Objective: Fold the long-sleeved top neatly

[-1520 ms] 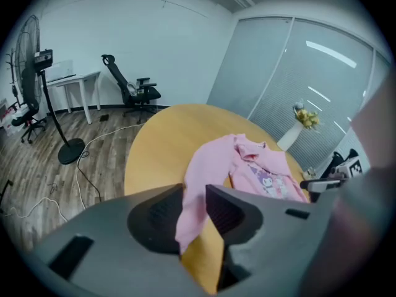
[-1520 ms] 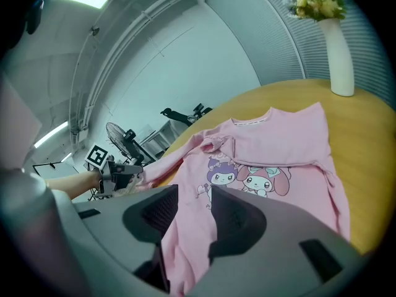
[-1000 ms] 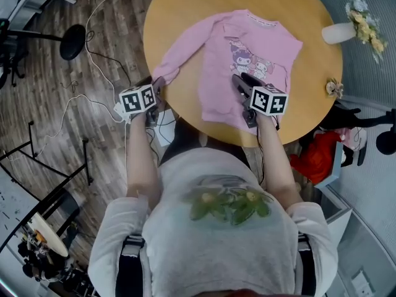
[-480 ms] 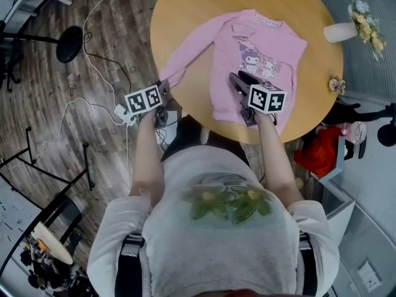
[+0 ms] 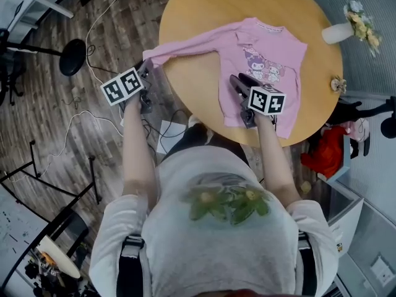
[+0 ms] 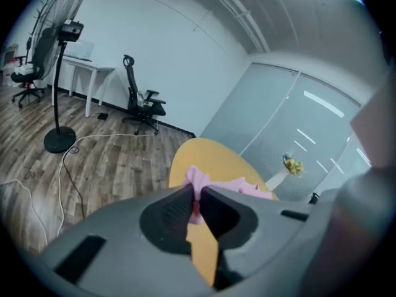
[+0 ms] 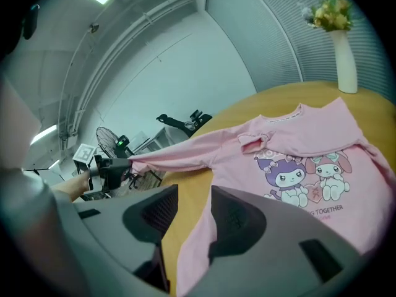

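The left gripper [image 5: 147, 68], jaws just closed on the cuff [image 5: 159, 52] at ten o'clock, should carry it taut across the top [image 5: 272, 45]; the right gripper [image 5: 237, 83] hovers wide open.

Bright even ceiling-light, soft shadows, strong fisheye bending at edges, near tongs blurred, vignetted corners

Person wears a light grey short-sleeved T-shirt [image 5: 226, 243] with a green-and-yellow leafy print on the chest, plus black shoulder straps [image 5: 129, 263] with grey buckles. Left gripper [image 5: 147, 67] and right gripper [image 5: 236, 82] are dark grey plastic with ribbed pads. Behind each gripper's jaws is a white cube with black square markers [image 5: 122, 86].
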`<state>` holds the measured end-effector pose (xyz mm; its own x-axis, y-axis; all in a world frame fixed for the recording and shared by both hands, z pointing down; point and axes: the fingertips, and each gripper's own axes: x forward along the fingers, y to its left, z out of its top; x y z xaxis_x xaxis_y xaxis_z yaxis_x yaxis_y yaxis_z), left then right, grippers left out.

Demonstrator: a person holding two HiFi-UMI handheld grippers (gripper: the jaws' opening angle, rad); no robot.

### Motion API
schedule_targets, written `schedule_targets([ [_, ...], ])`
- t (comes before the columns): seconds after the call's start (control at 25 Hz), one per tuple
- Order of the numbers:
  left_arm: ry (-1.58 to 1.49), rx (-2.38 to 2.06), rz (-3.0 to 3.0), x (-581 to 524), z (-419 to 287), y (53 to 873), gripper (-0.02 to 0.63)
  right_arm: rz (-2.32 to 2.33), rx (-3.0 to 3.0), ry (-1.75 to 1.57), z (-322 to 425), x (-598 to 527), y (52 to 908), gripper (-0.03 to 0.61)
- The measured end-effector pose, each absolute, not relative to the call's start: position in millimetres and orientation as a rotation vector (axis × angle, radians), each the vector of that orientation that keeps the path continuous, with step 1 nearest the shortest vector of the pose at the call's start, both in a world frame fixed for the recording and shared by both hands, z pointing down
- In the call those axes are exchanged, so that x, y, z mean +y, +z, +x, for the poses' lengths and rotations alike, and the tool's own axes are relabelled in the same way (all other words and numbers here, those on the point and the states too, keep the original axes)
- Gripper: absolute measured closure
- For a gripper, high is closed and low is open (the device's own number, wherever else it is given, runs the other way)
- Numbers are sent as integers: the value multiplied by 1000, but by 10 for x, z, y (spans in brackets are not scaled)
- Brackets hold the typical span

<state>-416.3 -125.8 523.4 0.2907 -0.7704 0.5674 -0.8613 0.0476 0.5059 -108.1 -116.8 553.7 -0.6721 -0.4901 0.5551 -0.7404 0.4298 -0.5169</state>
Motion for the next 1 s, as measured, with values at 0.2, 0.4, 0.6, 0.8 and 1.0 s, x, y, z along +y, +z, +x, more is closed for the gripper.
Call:
schedule_targets([
  [0.2,221,-1431,1835,-1592,-4084,4887,580,1115,-2375,1090,-1109,-1237,5475,402],
  [0.4,91,-1143,1603,-1619,-3831,5047,580,1191,-2368,1094,-1031,-1297,5426,402],
  [0.6,41,-1061,1631,-1753,-3554,4979,580,1269,-2357,1097,-834,-1368,5369,402],
  [0.8,-86,-946,1731,-1882,-3147,4624,580,1341,-2337,1093,-597,-1416,5333,402],
  [1.0,-131,-861,1801,-2093,-2731,4301,580,1398,-2328,1077,-348,-1456,5272,402],
])
